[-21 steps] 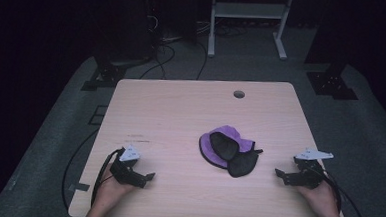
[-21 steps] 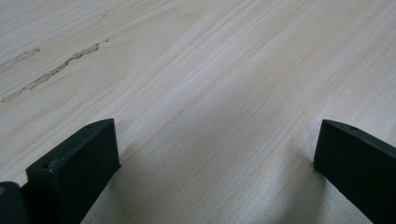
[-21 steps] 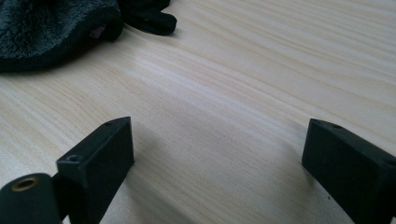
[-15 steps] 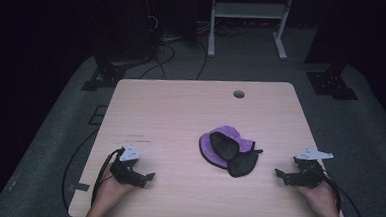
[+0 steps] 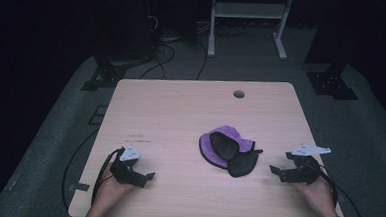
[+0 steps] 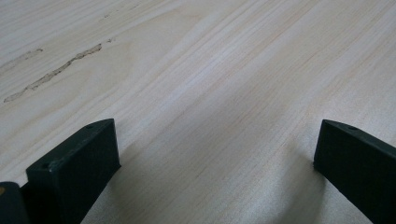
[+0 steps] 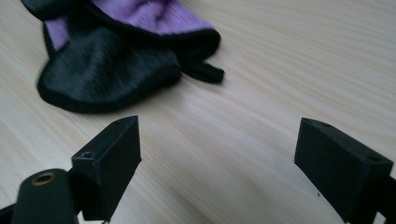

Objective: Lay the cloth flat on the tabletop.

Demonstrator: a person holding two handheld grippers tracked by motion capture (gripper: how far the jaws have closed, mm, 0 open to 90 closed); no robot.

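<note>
Both tools held spread over a wooden tabletop, with a purple and black cloth item lying between them.

In the high view, the left tool (image 5: 136, 173) was seen near the tabletop's (image 5: 180, 113) near left corner, well apart from the purple and black cloth item (image 5: 227, 149), which lay right of the middle; the right tool (image 5: 285, 172) was held near that item's right side, pointed toward it, without contact. In the left gripper view, the left tool (image 6: 212, 158) was shown with its jaws spread wide over bare wood grain, nothing between them. In the right gripper view, the right tool (image 7: 217, 154) was shown with its jaws spread and empty, and the cloth item (image 7: 112, 70) was seen lying flat just beyond them, a short black strap (image 7: 205, 72) sticking out from its edge.
</note>
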